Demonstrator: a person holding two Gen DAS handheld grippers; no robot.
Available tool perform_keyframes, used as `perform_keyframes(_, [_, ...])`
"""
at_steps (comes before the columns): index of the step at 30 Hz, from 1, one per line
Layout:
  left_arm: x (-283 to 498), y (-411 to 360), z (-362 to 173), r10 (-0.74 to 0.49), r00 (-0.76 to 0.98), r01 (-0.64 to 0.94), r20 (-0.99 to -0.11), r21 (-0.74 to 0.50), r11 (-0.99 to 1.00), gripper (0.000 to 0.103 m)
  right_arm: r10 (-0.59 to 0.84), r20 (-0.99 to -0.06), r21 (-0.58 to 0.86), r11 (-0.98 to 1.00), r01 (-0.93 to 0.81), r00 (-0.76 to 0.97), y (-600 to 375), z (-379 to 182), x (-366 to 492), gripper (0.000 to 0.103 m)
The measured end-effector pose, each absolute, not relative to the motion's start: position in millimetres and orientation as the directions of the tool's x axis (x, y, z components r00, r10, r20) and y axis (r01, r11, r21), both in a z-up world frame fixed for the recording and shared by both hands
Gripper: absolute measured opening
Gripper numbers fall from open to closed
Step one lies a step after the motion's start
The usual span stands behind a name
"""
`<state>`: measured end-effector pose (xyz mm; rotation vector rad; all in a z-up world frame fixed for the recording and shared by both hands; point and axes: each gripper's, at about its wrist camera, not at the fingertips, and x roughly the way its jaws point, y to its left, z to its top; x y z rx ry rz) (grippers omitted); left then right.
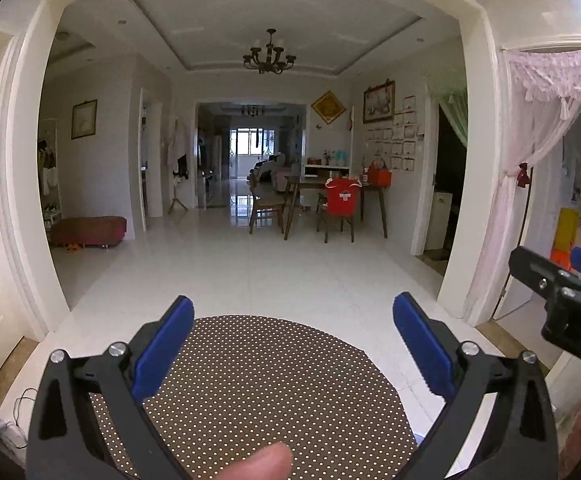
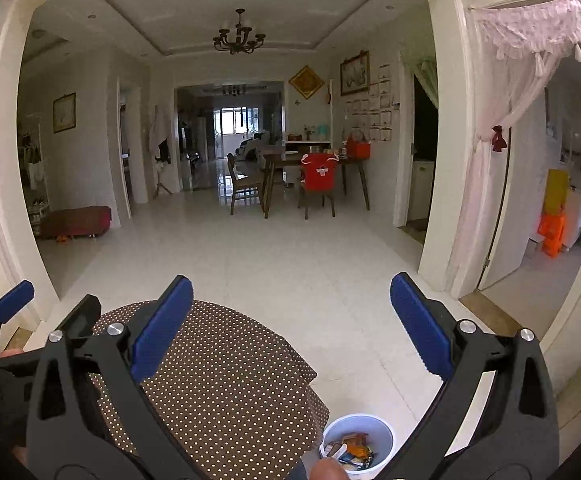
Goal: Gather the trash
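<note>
1. Both tools, left tool (image 1: pixel 293 312) and right tool (image 2: pixel 291 294), stand apart and hold nothing.
2. Trash (image 2: pixel 352 450) lies in the bin (image 2: pixel 386 430) beside the worktop (image 2: pixel 226 360).
3. Check the worktop for leftovers first.

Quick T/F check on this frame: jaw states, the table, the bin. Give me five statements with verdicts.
1. The left gripper has its jaws wide apart with nothing between them. True.
2. The right gripper is clamped on a wrapper. False: its jaws are apart and hold nothing.
3. The table wears a brown cloth with small pale dots. True.
4. The bin is empty. False: wrappers and other scraps lie inside it.
5. The bin stands on the table. False: it stands on the tiled floor, beside the table's edge.
</note>
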<state>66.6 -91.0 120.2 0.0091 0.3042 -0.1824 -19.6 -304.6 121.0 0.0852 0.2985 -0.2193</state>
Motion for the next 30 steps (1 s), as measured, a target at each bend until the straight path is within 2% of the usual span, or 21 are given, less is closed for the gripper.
perform_keyframes(30, [71.5, -89.7, 120.1, -0.183, 0.933, 0.180, -0.310, -0.038, 0.983, 0.098, -0.201, -0.316, 0.068, 0.970, 0.234, 0.927, -308.5, 115.5, -17.0, 0.097])
